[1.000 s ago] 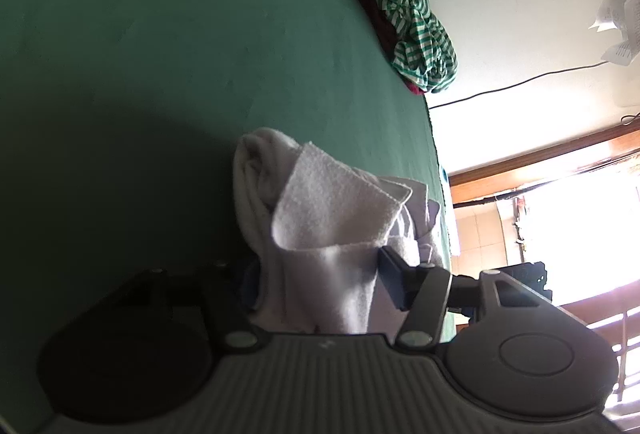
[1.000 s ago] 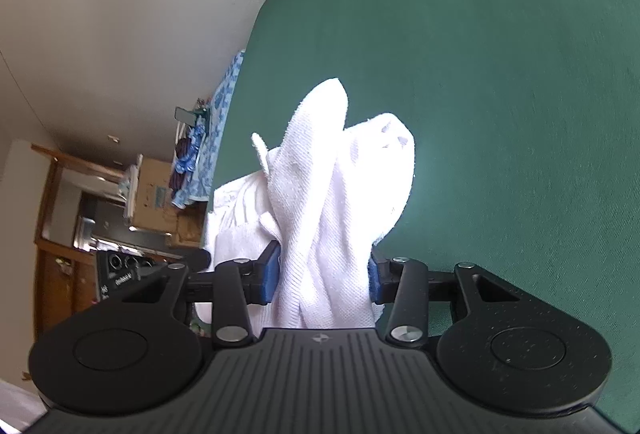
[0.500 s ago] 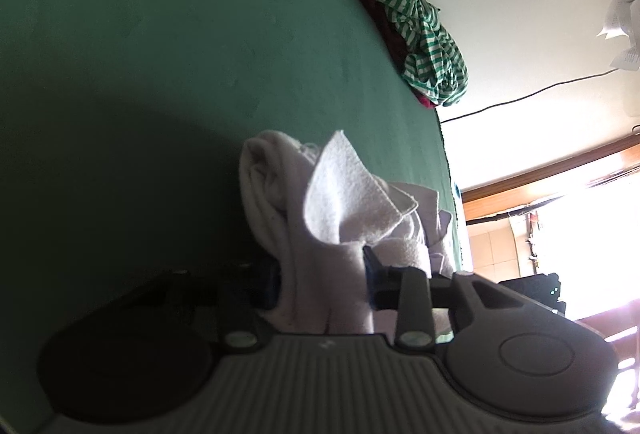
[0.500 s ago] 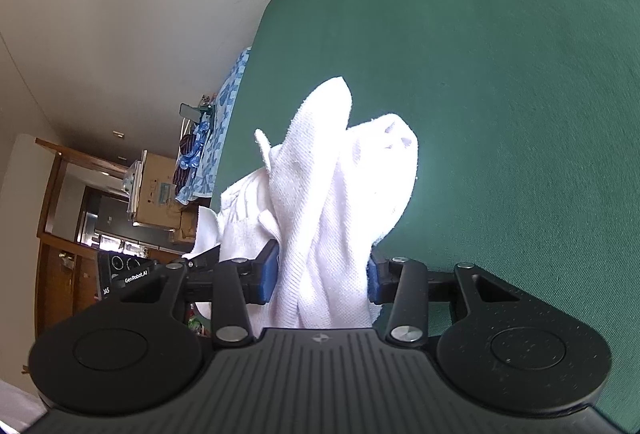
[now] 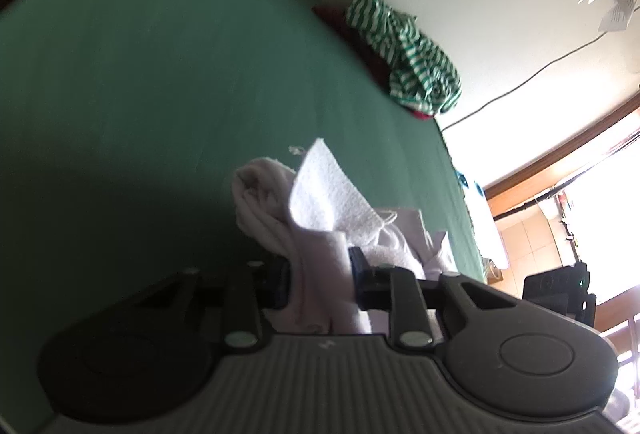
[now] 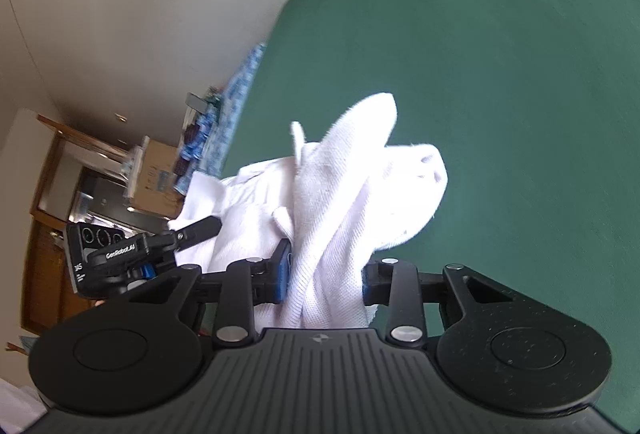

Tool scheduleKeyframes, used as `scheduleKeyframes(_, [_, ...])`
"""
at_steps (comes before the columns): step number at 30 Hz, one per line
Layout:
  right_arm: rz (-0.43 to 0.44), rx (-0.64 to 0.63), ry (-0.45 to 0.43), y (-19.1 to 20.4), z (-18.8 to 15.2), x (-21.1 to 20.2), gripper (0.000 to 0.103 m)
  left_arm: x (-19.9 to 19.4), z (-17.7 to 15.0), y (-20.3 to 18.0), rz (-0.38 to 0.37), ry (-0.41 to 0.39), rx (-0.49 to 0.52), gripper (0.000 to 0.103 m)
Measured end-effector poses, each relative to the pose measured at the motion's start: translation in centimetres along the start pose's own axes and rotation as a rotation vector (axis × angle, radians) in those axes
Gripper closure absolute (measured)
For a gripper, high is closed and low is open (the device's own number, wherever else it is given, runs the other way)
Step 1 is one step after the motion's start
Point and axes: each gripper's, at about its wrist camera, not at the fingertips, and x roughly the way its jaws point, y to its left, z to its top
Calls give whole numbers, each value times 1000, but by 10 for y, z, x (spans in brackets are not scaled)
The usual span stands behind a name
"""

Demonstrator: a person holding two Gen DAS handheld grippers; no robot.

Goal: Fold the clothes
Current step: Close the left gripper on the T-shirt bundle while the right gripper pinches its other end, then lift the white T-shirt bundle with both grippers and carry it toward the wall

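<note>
The left gripper [image 5: 320,280] is closing on a bunched fold of a white garment [image 5: 320,201], and its two blue-padded fingers [image 5: 357,266] press the cloth from both sides. The right gripper [image 6: 325,274] is closing too, with a thick gather of the same white garment [image 6: 352,193] pinched between its pads [image 6: 282,270].

The garment is white and soft, with a fine knitted or terry-like weave that shows clearly where light falls on it. It is crumpled rather than flat. In the left wrist view a rolled, shaded lump sits to the left, a bright triangular flap stands up in the middle with a loose thread near its tip, and flatter layers trail off to the right behind the finger. In the right wrist view the cloth rises in two rounded peaks above the jaws, with a small tab or strap sticking up on the left and more folds spreading down toward the other gripper, whose black body [image 6: 132,254] shows at the lower left.

The garment is held over a green bed sheet [image 5: 140,73]; whether its lower folds touch the sheet I cannot tell. Well apart from it, at the far edge of the bed by the pale wall, lies a crumpled green-and-white striped garment [image 5: 408,61] on top of something dark red [image 5: 360,41].
</note>
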Motion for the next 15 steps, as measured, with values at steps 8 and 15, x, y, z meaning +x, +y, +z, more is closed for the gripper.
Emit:
scheduleKeyframes(8, [67,-27,-45,26,66,8,70,-8,78,-27,31,-56,53,80])
scheduleKeyframes(15, [96,-111,-126,86,178,60,70,-9,215,-31,72,-154,179,80])
